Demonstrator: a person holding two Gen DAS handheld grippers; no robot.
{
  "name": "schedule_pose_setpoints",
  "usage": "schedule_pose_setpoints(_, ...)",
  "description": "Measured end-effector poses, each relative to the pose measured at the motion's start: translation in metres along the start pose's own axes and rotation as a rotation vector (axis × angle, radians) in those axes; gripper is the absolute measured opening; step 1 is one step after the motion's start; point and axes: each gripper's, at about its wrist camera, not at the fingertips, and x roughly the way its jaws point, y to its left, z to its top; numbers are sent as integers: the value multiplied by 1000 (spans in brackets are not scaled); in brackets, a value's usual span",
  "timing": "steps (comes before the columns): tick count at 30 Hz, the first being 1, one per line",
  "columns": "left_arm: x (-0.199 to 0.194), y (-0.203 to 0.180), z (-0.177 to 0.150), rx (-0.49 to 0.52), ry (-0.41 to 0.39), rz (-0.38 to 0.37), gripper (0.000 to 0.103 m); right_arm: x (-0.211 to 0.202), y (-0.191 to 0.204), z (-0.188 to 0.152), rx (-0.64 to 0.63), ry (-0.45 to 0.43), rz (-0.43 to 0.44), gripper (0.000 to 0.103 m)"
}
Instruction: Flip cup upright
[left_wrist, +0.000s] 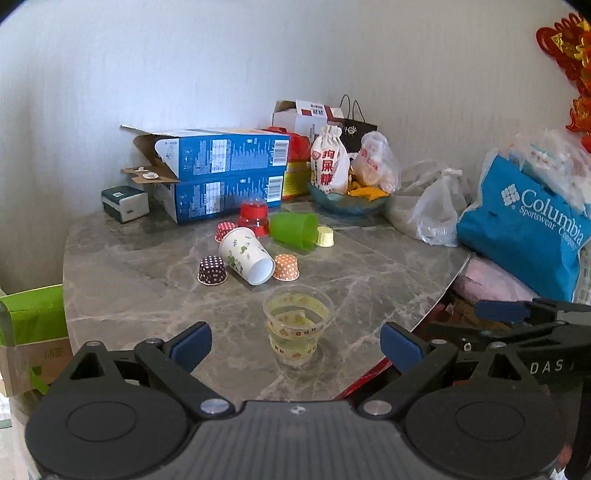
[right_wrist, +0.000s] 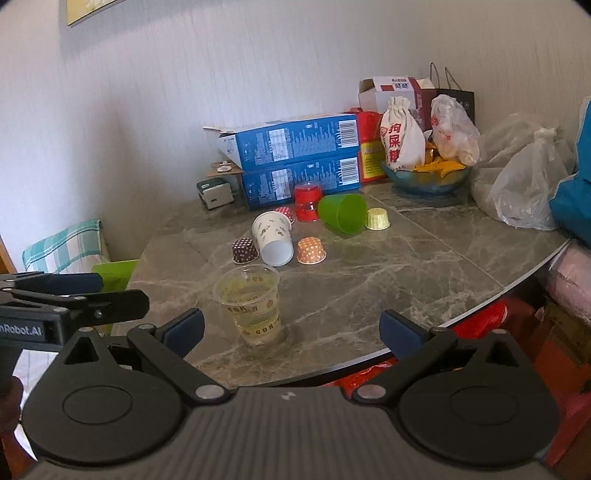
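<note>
A clear plastic cup stands upright near the table's front edge, also in the right wrist view. Behind it a white paper cup with green print lies on its side, mouth toward me. A green plastic cup also lies on its side. A red cup stands mouth down. My left gripper is open and empty, just short of the clear cup. My right gripper is open and empty, to the right of the clear cup.
Small cupcake liners sit mouth down around the cups: dark dotted, orange, yellow. Blue boxes, a glass bowl with snacks, plastic bags and a blue Columbia bag crowd the back and right. The marble table's curved edge runs at right.
</note>
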Motion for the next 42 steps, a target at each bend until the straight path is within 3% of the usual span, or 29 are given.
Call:
schedule_pose_setpoints(9,1,1,-1,-18,9,41,99,5,-2,-2,-15,9,7,102)
schedule_pose_setpoints(42,8,6,-6,-38,37,78,99,14,-3,0,-28,1,17,102)
